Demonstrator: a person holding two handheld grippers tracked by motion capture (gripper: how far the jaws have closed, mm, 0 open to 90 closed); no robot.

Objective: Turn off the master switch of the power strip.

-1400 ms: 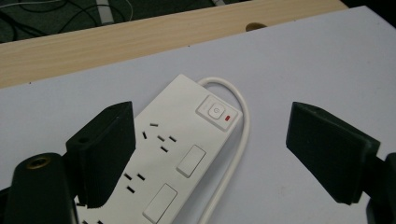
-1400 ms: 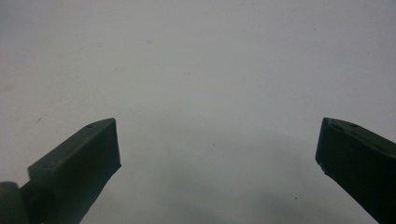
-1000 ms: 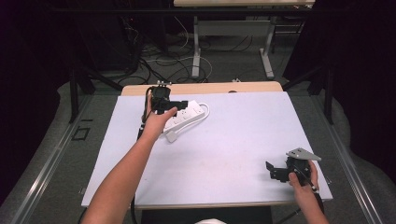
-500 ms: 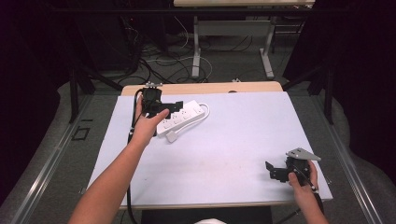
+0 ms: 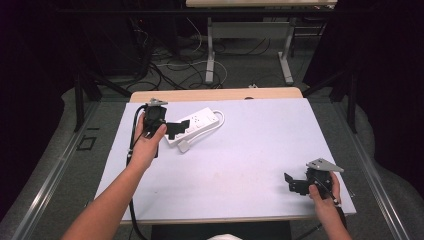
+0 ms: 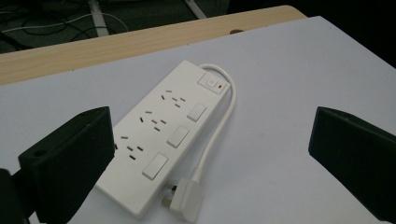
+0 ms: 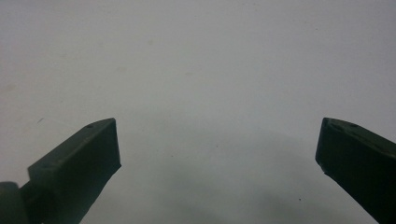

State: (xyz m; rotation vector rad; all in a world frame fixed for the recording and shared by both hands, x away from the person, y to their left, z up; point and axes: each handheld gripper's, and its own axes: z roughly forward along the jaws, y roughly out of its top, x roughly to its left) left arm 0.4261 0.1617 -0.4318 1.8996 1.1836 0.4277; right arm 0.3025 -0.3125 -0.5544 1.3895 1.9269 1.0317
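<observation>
A white power strip (image 5: 199, 123) with several sockets and switches lies flat on the white table cover (image 5: 240, 165) at the back left. Its short cable loops round to a white plug (image 5: 184, 146) beside it. My left gripper (image 5: 178, 129) hovers just left of the strip, pointing at it. In the left gripper view the strip (image 6: 163, 135) and plug (image 6: 187, 201) lie ahead of the wide-apart jaws of that gripper (image 6: 212, 128). These jaws have just been opening, and no pad touches the strip. My right gripper (image 5: 294, 184) rests open at the front right, over bare cover (image 7: 210, 70).
A wooden table edge (image 5: 215, 94) shows behind the cover. Beyond it the floor holds cables and the legs of another table (image 5: 210, 55). A metal rail (image 5: 60, 165) runs along the floor on the left.
My left gripper has drawn back to the left, off the power strip, and its jaws have opened wider. The strip has stayed where it lay. The right hand has not moved.
</observation>
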